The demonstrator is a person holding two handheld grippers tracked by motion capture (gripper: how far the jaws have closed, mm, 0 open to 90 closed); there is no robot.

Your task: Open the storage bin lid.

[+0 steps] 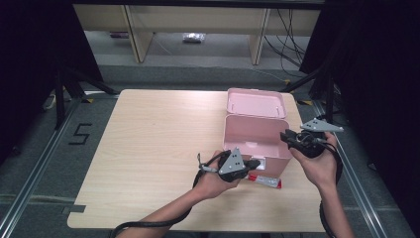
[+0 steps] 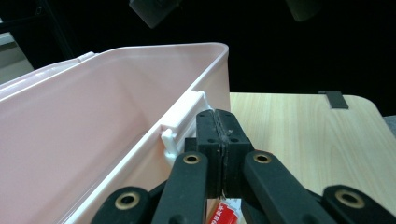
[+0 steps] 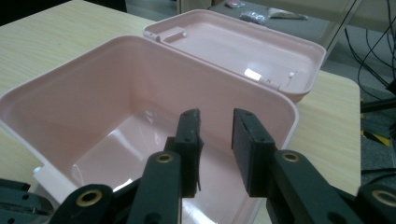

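- Red-and-white small tube (image 1: pixel 265 181) lies flat on the pale wooden table (image 1: pixel 148 148), nearest the person, just in front of the open pink plastic box (image 1: pixel 255 144) and touching or nearly touching its front wall — it is not in the box.
- Left gripper (image 1: pixel 255 163) sits directly above that tube, at the box's front; in the left gripper view its jaws are pressed together with nothing visibly between them, beside the white plastic latch (image 2: pixel 184 123) on the front wall. The red tube (image 2: pixel 223 215) peeks out just below the jaws.
- Right gripper (image 1: pixel 287 136) hovers over the box's right front rim, jaws a narrow gap apart and empty; in the right gripper view they point down into the box (image 3: pixel 140 93), whose glossy bottom looks bare.
- Hinged pink lid (image 1: pixel 256 103) lies folded back flat behind the box, inside face up, at the table's far edge.
- Judging by this, the box is already open and the step in hand is picking up the tube to put it inside.
- Next move, as I read it: part the left jaws, drop them around the tube, close, then lift it over the front wall — while the right gripper steadies the rim, since a light box may slide.
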